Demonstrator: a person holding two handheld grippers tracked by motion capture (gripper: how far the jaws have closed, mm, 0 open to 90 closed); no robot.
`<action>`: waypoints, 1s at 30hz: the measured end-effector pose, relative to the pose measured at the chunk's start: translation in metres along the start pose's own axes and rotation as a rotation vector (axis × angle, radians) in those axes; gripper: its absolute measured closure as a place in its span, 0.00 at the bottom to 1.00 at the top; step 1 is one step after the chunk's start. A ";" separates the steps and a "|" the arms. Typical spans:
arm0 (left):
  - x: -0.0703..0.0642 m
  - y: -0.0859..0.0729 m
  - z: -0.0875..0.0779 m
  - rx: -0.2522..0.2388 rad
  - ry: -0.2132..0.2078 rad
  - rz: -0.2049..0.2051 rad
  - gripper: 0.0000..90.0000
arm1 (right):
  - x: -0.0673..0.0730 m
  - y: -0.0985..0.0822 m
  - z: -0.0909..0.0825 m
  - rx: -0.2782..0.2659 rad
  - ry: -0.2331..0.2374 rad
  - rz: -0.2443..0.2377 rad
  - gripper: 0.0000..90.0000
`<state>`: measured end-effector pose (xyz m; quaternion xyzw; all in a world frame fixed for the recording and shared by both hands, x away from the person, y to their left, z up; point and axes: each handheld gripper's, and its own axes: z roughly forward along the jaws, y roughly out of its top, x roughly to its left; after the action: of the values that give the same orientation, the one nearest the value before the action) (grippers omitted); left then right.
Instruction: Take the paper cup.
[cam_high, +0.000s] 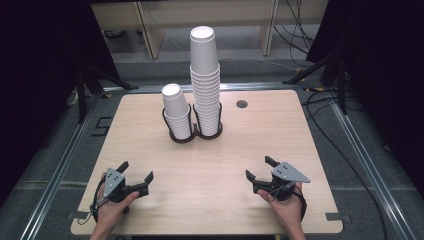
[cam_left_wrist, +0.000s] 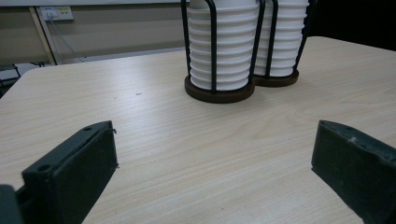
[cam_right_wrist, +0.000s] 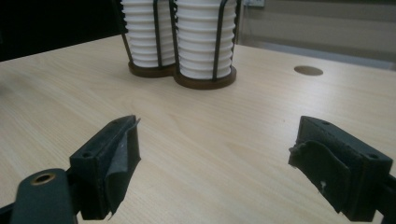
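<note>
Two stacks of white paper cups are seen standing in a dark double wire holder (cam_high: 196, 131) toward the far middle of the wooden table (cam_high: 150, 125). The short stack (cam_high: 176, 111) sits in the holder's left ring in the high view, the tall stack (cam_high: 205, 82) in its right ring, and the two rings touch. How many cups each stack holds cannot be counted; the rims blur together.

The left gripper (cam_high: 136, 176) is held low over the near left part of the table, its jaws spread wide with nothing between them. The right gripper (cam_high: 261, 169) is held over the near right part, its jaws likewise parted and empty. Both are well apart from the holder. Each hand is partly hidden under its gripper, and the forearms are cut off by the bottom edge of the high view.

In the left gripper view the stacks are cut off by the top edge, so only their lower ribbed bands and the holder's brown base (cam_left_wrist: 219, 94) are shown. In the right gripper view the tops are cropped as well, and a loose flap of padding hangs from the left jaw. A round hole in the tabletop (cam_right_wrist: 308, 70) is seen beyond the holder. The surroundings to either side are lost in darkness.
</note>
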<state>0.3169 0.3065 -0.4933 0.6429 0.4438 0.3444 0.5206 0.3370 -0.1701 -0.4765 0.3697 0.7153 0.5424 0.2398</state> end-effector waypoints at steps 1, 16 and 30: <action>0.000 0.000 0.001 -0.008 -0.004 0.005 0.00 | 0.002 -0.001 0.000 0.006 -0.019 0.014 0.17; -0.006 0.015 0.007 -0.038 -0.042 0.047 0.00 | 0.003 0.026 0.003 -0.063 -0.003 0.000 0.17; -0.026 0.075 0.047 -0.133 -0.155 0.110 0.00 | -0.007 0.094 0.018 -0.165 -0.017 -0.034 0.17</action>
<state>0.3657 0.2609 -0.4303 0.6550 0.3426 0.3502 0.5753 0.3803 -0.1514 -0.3923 0.3412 0.6722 0.5922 0.2847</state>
